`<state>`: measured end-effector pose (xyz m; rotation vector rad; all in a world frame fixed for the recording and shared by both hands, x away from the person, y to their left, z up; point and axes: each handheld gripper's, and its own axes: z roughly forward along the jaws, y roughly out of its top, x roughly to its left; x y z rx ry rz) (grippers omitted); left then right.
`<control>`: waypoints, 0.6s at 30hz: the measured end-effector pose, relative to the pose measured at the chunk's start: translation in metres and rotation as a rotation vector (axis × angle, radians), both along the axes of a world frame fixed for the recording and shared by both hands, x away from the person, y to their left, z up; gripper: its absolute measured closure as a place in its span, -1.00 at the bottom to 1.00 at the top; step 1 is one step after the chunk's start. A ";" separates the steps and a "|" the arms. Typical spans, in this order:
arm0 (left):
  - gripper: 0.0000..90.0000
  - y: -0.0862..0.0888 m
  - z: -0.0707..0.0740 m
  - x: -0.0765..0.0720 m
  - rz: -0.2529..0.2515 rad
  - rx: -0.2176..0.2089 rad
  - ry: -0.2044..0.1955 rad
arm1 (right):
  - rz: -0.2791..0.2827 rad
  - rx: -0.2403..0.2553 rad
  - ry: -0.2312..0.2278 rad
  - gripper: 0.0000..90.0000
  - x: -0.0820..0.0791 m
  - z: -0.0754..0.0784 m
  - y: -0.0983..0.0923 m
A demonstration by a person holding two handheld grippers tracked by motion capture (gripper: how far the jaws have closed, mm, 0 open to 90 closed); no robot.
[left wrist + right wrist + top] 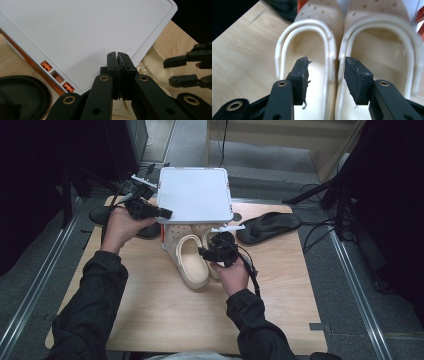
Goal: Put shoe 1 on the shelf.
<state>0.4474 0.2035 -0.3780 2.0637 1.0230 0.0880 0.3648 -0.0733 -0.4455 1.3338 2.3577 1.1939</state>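
Clogs (192, 255), a cream foam pair, lie side by side mid-table from the high view, toes tucked under the white lid (195, 194) of a box that the left gripper (162, 213) grips at its near edge. The right gripper (206, 252) hovers at their heels, and a black sandal (269, 226) lies off to the right.

From the left gripper view, the jaws are pinched tight on the lid's (82, 32) rim; that panel looks stiff, smooth and light, so a firm edge grip should suit it.

From the right gripper view, the jaws stand apart, straddling the two touching inner walls of the clogs (337, 50), holding nothing. I'd judge the foam light, springy and a bit grippy; pinching both inner walls together looks the natural hold.
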 end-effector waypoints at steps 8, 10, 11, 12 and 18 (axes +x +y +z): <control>0.98 0.001 -0.001 0.000 -0.001 -0.010 0.006 | 0.054 0.028 0.029 0.41 -0.030 -0.012 -0.014; 0.98 0.001 -0.001 0.000 0.000 -0.009 0.005 | 0.062 0.047 0.050 0.46 -0.038 -0.018 -0.017; 0.98 0.001 -0.001 0.001 -0.002 -0.009 0.005 | 0.067 0.054 0.050 0.47 -0.041 -0.021 -0.018; 0.98 0.001 -0.001 0.000 0.000 -0.009 0.004 | 0.072 0.055 0.049 0.48 -0.045 -0.024 -0.018; 0.98 0.000 0.000 0.000 0.003 -0.005 0.002 | 0.082 0.044 0.008 0.54 -0.064 -0.036 -0.022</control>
